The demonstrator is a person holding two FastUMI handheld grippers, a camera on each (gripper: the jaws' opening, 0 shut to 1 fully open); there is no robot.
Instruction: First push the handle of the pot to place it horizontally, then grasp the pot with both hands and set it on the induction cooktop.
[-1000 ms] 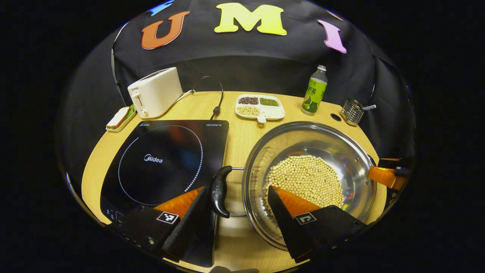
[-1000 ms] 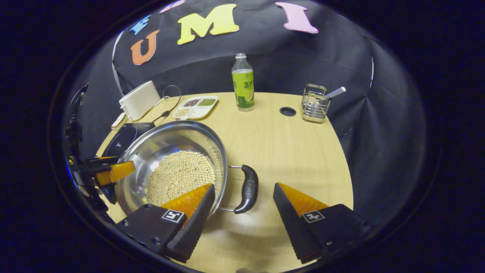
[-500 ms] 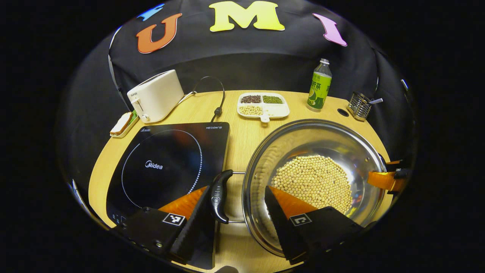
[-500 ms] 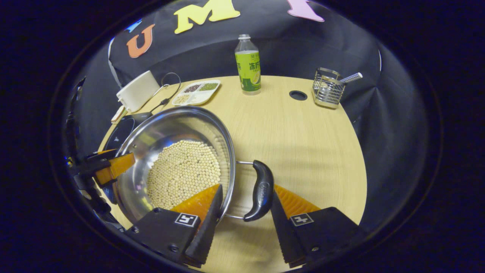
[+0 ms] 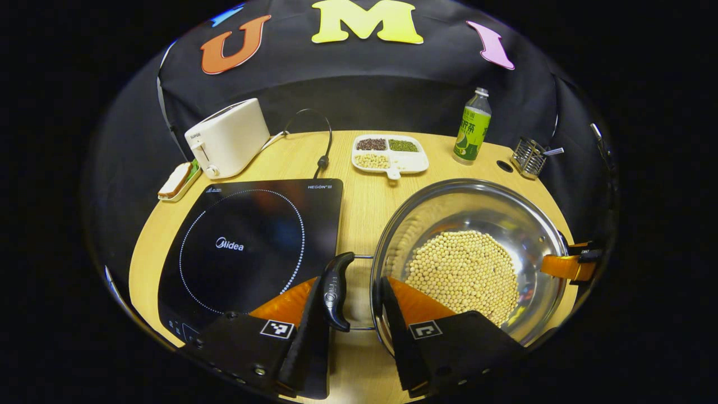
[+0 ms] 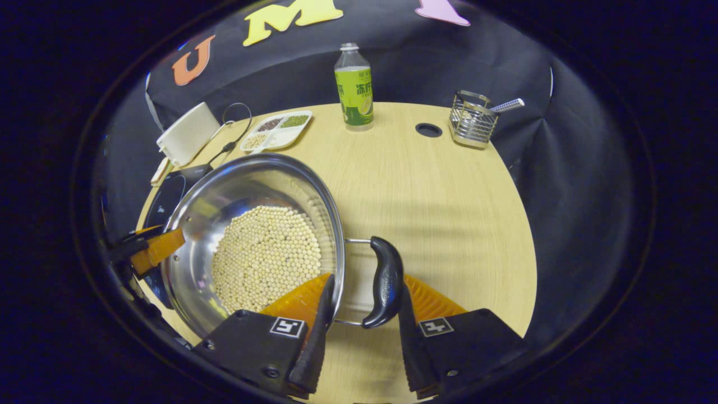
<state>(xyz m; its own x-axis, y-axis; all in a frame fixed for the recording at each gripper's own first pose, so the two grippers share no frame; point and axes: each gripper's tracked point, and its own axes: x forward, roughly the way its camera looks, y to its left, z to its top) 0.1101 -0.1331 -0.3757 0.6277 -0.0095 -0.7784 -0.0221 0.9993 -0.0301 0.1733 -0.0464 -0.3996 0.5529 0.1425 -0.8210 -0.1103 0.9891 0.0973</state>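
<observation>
Steel pot point(image 5: 477, 224), polished, wide and shallow, sits on the wooden table point(image 5: 359, 207) at centre right of the left gripper view, just right of the black induction cooktop point(image 5: 247, 247), which fills the centre left. Pot is not on the cooktop yet. A layer of pale beans point(image 5: 463, 269) covers its floor.

Handling, as a judgement: rigid shell, slick wall and thin rim, so a poor place to pinch. The bean load adds weight and can shift or spill if the pot tilts; keep it level and lift both sides together. The two black handles, each on wire loops, look like the proper holds.

Left gripper point(image 5: 350, 300), bottom centre of the left gripper view: fingers narrowed around the left handle point(image 5: 335, 289). One finger lies against the handle's outer side; the other sits at the pot rim with a gap to the handle. Not clamped on both sides.

Right gripper view: pot at centre left, right handle point(image 6: 384, 280) at lower centre. Right gripper point(image 6: 364, 297) straddles it, one finger touching the handle's outer face, the other inside the rim over the beans. Whether that one presses anything cannot be told.

Both handles lie level beside the rim.
</observation>
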